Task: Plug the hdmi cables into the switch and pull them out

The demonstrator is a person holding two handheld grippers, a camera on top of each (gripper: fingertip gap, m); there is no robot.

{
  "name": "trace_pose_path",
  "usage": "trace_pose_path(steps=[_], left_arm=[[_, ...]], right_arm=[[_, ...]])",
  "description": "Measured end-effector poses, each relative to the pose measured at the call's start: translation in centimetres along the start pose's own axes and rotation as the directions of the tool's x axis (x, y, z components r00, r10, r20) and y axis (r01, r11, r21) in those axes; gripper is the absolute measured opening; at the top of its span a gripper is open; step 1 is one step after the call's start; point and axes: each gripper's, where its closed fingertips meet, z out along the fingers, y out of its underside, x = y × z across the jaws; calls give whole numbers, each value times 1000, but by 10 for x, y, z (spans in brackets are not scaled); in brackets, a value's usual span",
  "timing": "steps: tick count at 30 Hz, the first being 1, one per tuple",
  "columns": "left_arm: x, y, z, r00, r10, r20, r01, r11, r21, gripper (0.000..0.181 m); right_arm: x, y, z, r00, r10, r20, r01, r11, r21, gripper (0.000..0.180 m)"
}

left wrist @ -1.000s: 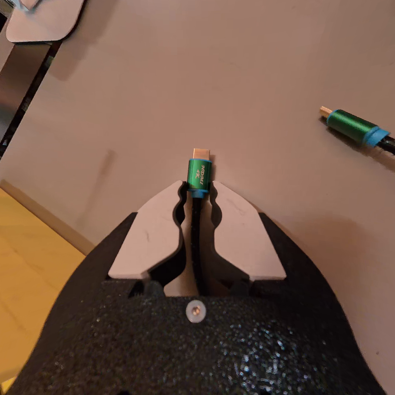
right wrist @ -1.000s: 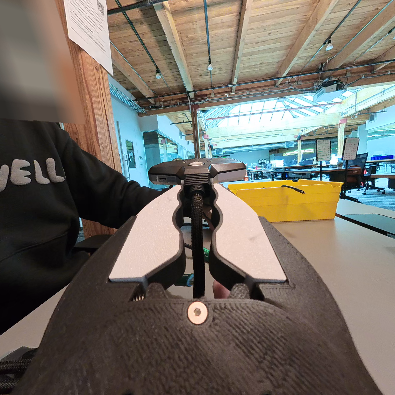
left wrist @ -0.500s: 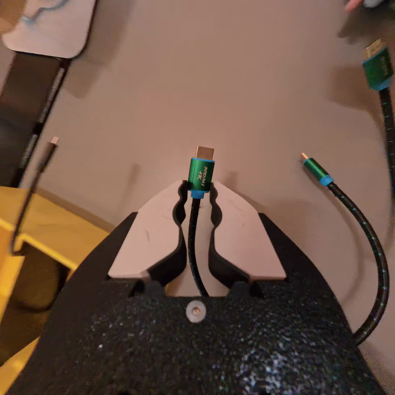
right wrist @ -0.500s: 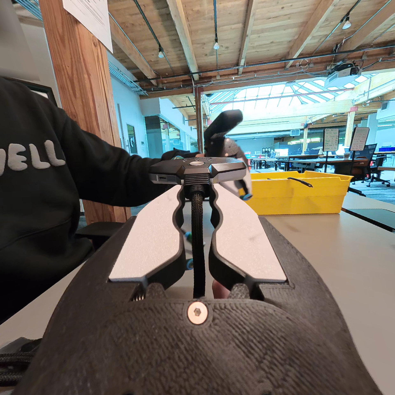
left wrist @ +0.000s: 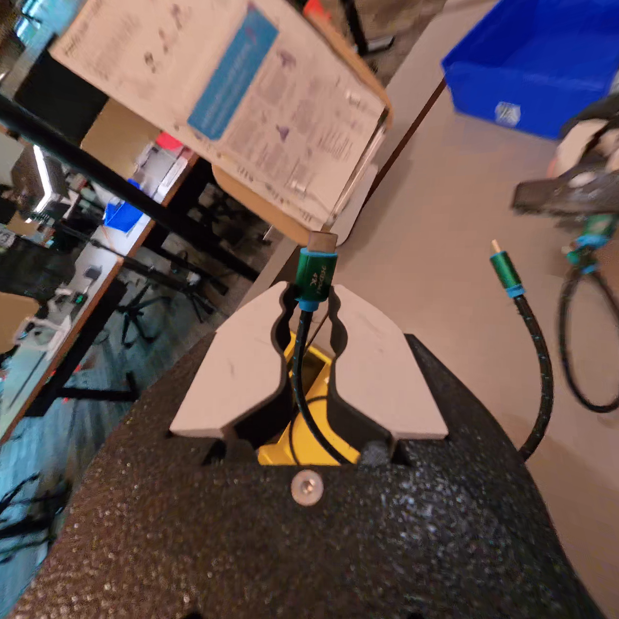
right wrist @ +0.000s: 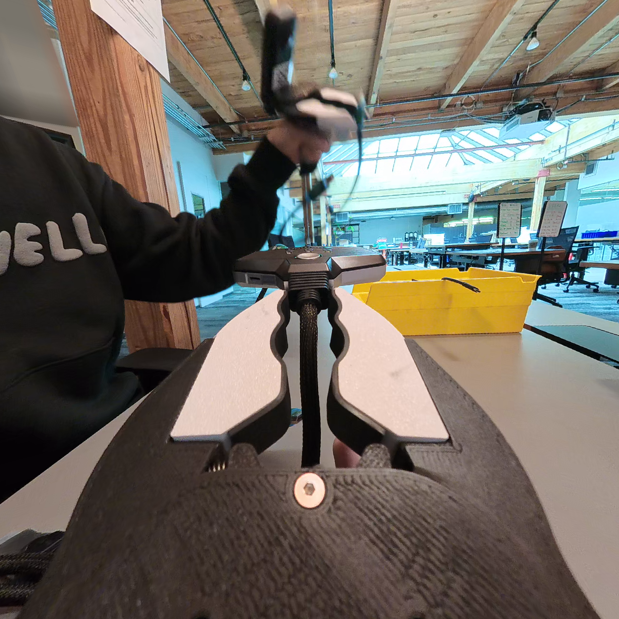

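My left gripper (left wrist: 310, 289) is shut on a green HDMI plug (left wrist: 315, 273) with a blue collar, its braided cable running back between the fingers; it is held high above the table. A second green plug (left wrist: 504, 269) on a curved braided cable stands free to the right. My right gripper (right wrist: 308, 293) is shut on the strain relief of the black switch (right wrist: 310, 264), whose thick braided cable (right wrist: 310, 368) runs back between the fingers. In the left wrist view the switch (left wrist: 569, 197) is blurred at far right with green plugs (left wrist: 598, 231) under it. The left gripper (right wrist: 301, 100) shows raised in the right wrist view.
A yellow bin (right wrist: 449, 301) stands on the grey table (right wrist: 536, 385) behind the switch. A blue bin (left wrist: 536, 63) is at the far right. A printed board (left wrist: 217, 110) stands at the table's edge. A person in a black sweatshirt (right wrist: 67, 268) sits left.
My left gripper has risen and tilted up with its plug, from close over the tabletop to high above it. The right gripper and switch have stayed in place.
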Motion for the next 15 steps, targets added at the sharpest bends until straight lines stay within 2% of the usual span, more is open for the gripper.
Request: trace_pose_path(steps=[1,3,6,9,15], left_arm=[[3,-12,-10,999,-19,-48,20,999,34,20],[29,-28,-15,970,-49,-238,60,998,37,20],[76,-20,13,914,-28,-404,-18,994,-109,20],[126,2,49,863,15,-504,-150,962,-229,20],[185,32,98,774,18,-633,-305,887,-347,19]], right_arm=[[1,0,0,1000,-3,-3,3,1000,0,22],[2,1,1,1000,-11,-12,11,1000,-6,22],[2,3,4,1000,-19,-11,19,1000,-21,22],[1,6,7,999,-31,-10,30,999,-38,22],[-3,9,12,997,-71,-4,70,994,-83,22]])
